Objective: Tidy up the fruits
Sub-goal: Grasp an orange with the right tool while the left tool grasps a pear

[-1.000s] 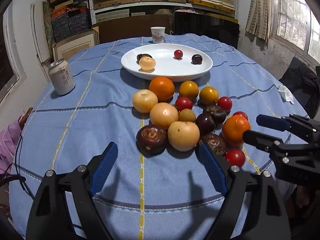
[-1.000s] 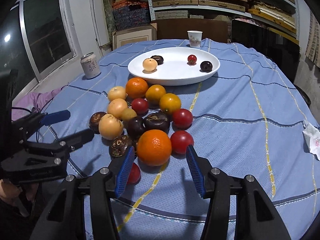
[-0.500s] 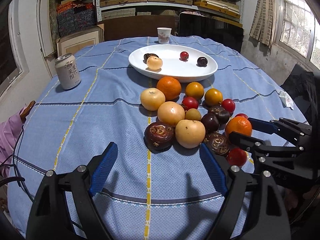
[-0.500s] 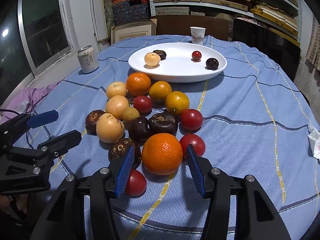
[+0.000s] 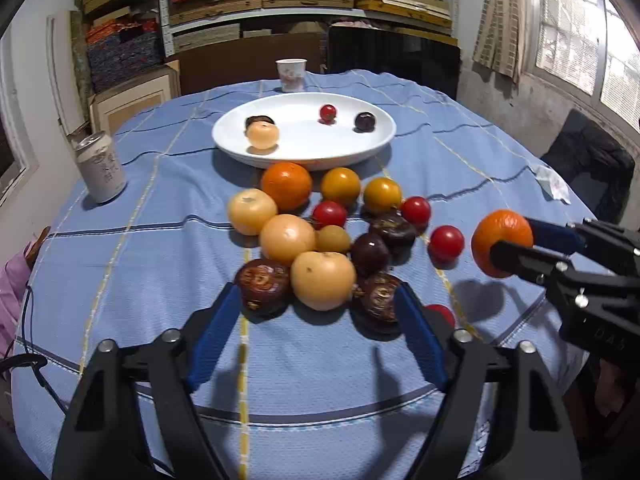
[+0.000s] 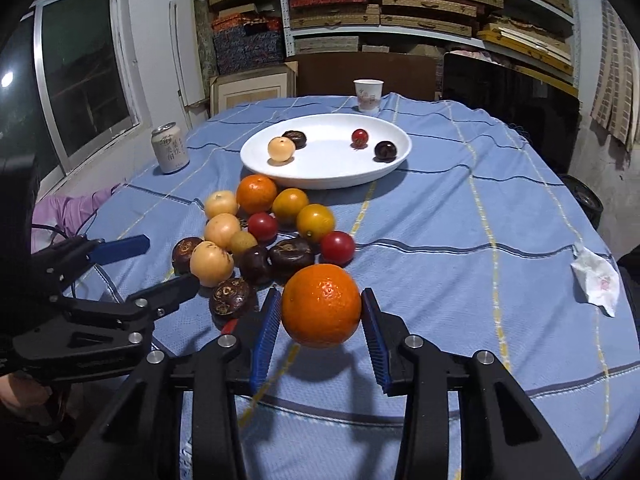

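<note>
Right gripper (image 6: 320, 322) is clamped on the big orange (image 6: 321, 305), lifted off the blue tablecloth (image 6: 460, 272). Left gripper (image 5: 318, 334) is closing around a pale fruit (image 5: 323, 280) in the pile, pads not touching it.

A drink can (image 6: 169, 154) stands at the tablecloth's left edge. A paper cup (image 6: 368, 95) sits at the far side, a crumpled tissue (image 6: 597, 281) lies right.

Both grippers tilted downward
The right gripper (image 6: 320, 312) is clamped on an orange (image 6: 321, 305); the left gripper (image 5: 320, 312) is closing, nothing pressed between its pads
</note>
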Demonstrator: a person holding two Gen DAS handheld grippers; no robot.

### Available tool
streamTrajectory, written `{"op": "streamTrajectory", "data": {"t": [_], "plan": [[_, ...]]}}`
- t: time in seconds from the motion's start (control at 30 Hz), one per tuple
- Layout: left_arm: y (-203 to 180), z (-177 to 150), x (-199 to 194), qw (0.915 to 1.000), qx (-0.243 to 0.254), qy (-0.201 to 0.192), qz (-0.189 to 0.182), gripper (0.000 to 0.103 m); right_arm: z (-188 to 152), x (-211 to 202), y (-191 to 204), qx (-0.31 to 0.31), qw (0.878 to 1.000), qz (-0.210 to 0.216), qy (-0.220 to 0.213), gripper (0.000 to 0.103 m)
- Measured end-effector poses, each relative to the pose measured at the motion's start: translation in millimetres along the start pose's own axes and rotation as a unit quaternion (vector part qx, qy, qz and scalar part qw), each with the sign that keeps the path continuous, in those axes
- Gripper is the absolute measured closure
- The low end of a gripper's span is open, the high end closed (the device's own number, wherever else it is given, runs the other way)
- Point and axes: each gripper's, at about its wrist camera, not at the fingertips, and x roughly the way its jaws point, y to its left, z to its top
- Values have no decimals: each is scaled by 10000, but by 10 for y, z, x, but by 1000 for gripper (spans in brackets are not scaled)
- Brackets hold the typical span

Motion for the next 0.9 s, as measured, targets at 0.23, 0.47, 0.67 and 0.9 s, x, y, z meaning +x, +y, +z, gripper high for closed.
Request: {"op": "streamTrajectory", "data": {"t": [0.23, 0.47, 0.67, 0.9], "plan": [[80, 80, 71, 9996, -208, -91, 165, 33, -20, -4, 8, -42, 10000, 73, 17, 62], [-15, 91, 290, 9997, -83, 224, -51, 65, -51, -5, 52, -98, 9999, 124, 21, 62], [-21, 100, 354, 9995, -50, 288, -83, 64, -57, 27, 40, -45, 9998, 159, 68, 62], [35, 110, 422, 9990, -221, 359, -155, 62, -62, 32, 67, -87, 9998, 172, 57, 62]]}}
